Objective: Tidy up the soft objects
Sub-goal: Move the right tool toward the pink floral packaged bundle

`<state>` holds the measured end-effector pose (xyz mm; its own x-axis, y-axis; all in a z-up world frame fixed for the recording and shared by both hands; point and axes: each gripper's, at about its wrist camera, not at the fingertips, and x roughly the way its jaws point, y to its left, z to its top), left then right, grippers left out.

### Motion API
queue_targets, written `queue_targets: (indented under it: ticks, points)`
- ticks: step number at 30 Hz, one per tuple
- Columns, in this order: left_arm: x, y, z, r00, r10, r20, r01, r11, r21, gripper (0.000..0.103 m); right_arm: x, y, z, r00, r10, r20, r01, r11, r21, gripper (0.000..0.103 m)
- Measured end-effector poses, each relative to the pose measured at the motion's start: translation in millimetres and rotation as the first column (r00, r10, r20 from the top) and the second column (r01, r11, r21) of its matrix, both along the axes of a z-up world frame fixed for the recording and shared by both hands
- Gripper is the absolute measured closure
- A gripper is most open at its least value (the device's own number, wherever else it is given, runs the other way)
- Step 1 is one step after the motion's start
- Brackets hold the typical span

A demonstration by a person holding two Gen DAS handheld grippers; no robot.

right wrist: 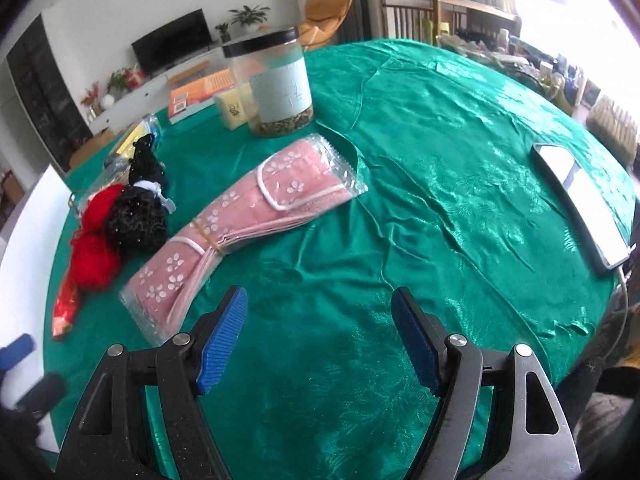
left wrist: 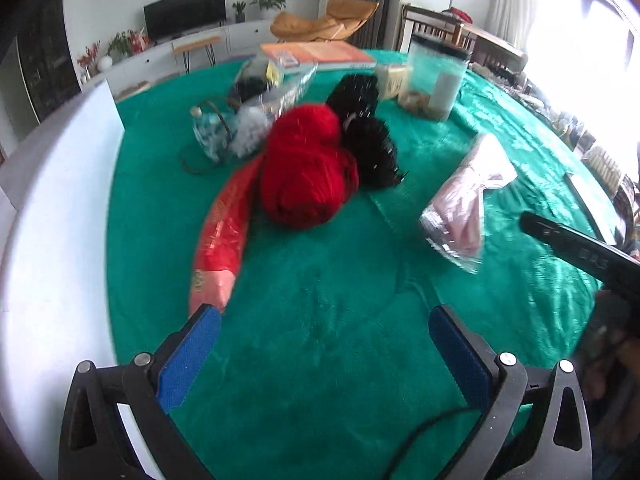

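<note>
Claws both released: left claw (left wrist: pixel 324 344) near red yarn (left wrist: pixel 308 168); right claw (right wrist: pixel 320 340) empty.

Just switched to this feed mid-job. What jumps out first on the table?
The red yarn on the green tablecloth, black yarn touching its right side. To their right lies a clear pack of pink flowered cloths, just ahead of the open right gripper.

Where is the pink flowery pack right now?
In the right wrist view the pink flowery pack lies flat on the green tablecloth, left of centre, between the black yarn and the lidded jar.
</note>
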<state>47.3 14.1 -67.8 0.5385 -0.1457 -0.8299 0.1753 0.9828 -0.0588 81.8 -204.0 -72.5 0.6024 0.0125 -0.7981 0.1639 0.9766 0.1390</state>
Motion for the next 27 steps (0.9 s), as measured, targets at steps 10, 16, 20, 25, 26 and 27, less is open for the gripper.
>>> queue_targets:
  ticks: [10,16,20,25,26,27]
  points:
    - [4.1,-2.3,-32.0,1.0,0.023,0.019,-0.024,0.998,0.058,0.0,-12.1,2.2,-13.0,0.999,-0.009,-0.036,0.006,0.997,-0.072,0.026]
    - [-2.4,2.0,-30.5,0.999,0.023,0.045,-0.025,0.998,0.051,0.0,-11.3,0.8,-17.0,0.997,-0.013,-0.077,0.008,0.997,-0.07,0.026]
    - [-1.4,2.2,-29.6,0.999,0.023,0.046,-0.026,0.998,0.05,0.0,-12.8,-1.5,-17.2,0.996,-0.02,-0.085,0.015,0.998,-0.059,0.026]
    - [-1.2,2.2,-29.9,0.999,0.023,0.045,-0.025,0.998,0.05,0.0,-13.8,-1.4,-17.0,0.996,-0.018,-0.091,0.013,0.998,-0.061,0.023]
    - [-2.0,2.2,-29.4,0.999,0.023,0.045,-0.025,0.998,0.051,0.0,-13.9,-1.6,-17.0,0.996,-0.018,-0.091,0.013,0.998,-0.061,0.023]
    - [-2.0,2.2,-29.5,0.999,0.023,0.044,-0.025,0.998,0.051,0.0,-14.1,-1.8,-17.1,0.996,-0.018,-0.093,0.013,0.998,-0.06,0.022]
